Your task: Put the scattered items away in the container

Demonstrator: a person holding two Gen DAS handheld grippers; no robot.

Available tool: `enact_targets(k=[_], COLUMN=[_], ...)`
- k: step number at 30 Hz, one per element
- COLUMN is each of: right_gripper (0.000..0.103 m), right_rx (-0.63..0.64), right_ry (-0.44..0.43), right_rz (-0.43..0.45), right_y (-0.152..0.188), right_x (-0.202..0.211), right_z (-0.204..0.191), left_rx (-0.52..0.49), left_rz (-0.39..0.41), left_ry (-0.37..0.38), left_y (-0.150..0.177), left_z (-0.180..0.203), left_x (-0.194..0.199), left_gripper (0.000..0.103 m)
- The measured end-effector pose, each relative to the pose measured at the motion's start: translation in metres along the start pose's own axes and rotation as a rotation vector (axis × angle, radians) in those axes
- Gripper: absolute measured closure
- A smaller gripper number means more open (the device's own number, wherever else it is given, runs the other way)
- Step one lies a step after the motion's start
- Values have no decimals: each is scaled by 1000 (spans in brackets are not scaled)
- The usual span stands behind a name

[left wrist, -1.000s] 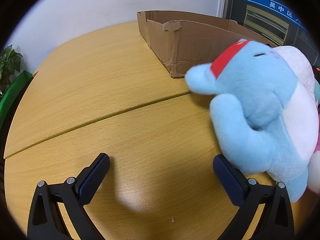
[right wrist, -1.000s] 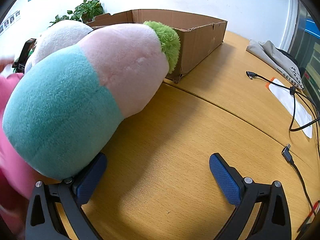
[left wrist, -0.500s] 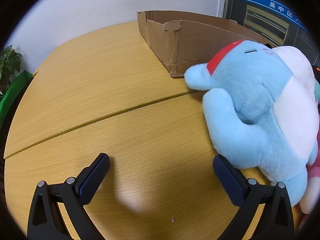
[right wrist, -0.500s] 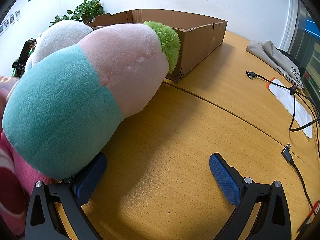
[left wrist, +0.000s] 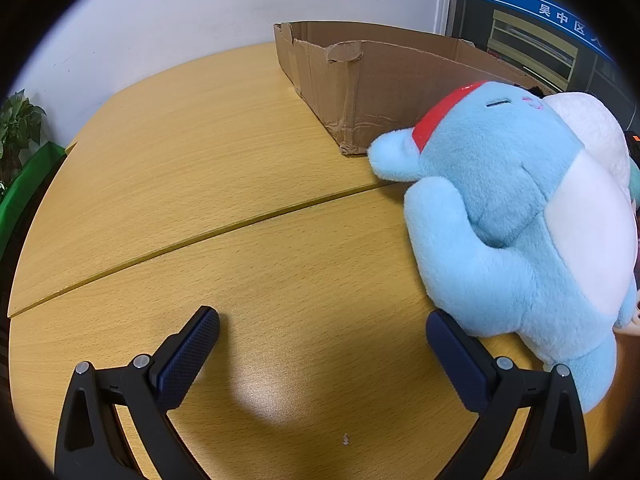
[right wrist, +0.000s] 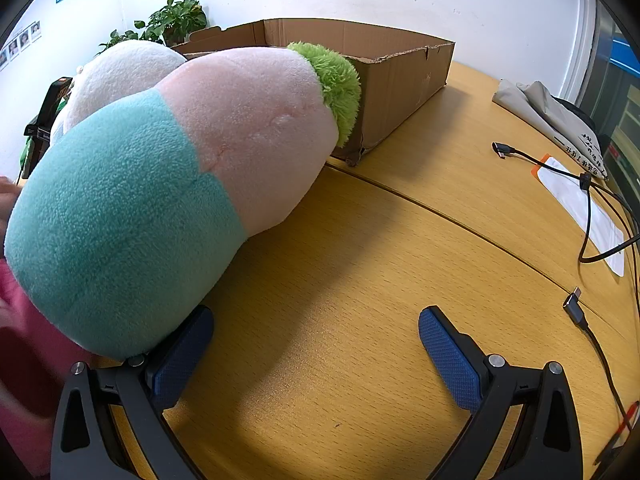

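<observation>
A light blue plush with a red band (left wrist: 516, 216) lies on the wooden table at the right of the left wrist view, beside a cardboard box (left wrist: 384, 80). A white plush (left wrist: 592, 128) sits behind it. My left gripper (left wrist: 320, 340) is open and empty, its right finger next to the blue plush. In the right wrist view a big teal and pink plush with a green tuft (right wrist: 180, 184) lies in front of the cardboard box (right wrist: 400, 76). My right gripper (right wrist: 316, 340) is open and empty, its left finger under the plush's teal end.
Cables (right wrist: 592, 208), a white paper sheet (right wrist: 580, 208) and a folded grey cloth (right wrist: 552, 116) lie at the table's right. Something pink and blurred (right wrist: 24, 344) is at the far left. Potted plants (right wrist: 176, 20) stand behind the box.
The blue plush has shifted and settled lower on the table beside my left gripper. Something pink moves at the left edge of the right wrist view. Both grippers stay put.
</observation>
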State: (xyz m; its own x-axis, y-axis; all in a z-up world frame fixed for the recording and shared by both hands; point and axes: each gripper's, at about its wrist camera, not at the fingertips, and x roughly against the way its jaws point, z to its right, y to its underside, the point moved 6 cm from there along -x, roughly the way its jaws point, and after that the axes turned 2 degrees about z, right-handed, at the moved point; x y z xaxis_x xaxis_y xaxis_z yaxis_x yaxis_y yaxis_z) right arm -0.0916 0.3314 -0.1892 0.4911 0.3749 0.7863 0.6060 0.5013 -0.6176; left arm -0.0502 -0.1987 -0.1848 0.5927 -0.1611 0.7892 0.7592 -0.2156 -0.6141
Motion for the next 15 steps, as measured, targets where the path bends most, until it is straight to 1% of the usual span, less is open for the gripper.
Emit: enact_targets(k=[15], right_gripper=[0], right_rx=[-1], right_ry=[-1], right_rz=[1], right_y=[0], right_x=[0], right_z=[0], left_rx=[2], left_rz=[0], left_ry=[-1], left_y=[1], left_z=[0], left_x=[0], left_gripper=[0])
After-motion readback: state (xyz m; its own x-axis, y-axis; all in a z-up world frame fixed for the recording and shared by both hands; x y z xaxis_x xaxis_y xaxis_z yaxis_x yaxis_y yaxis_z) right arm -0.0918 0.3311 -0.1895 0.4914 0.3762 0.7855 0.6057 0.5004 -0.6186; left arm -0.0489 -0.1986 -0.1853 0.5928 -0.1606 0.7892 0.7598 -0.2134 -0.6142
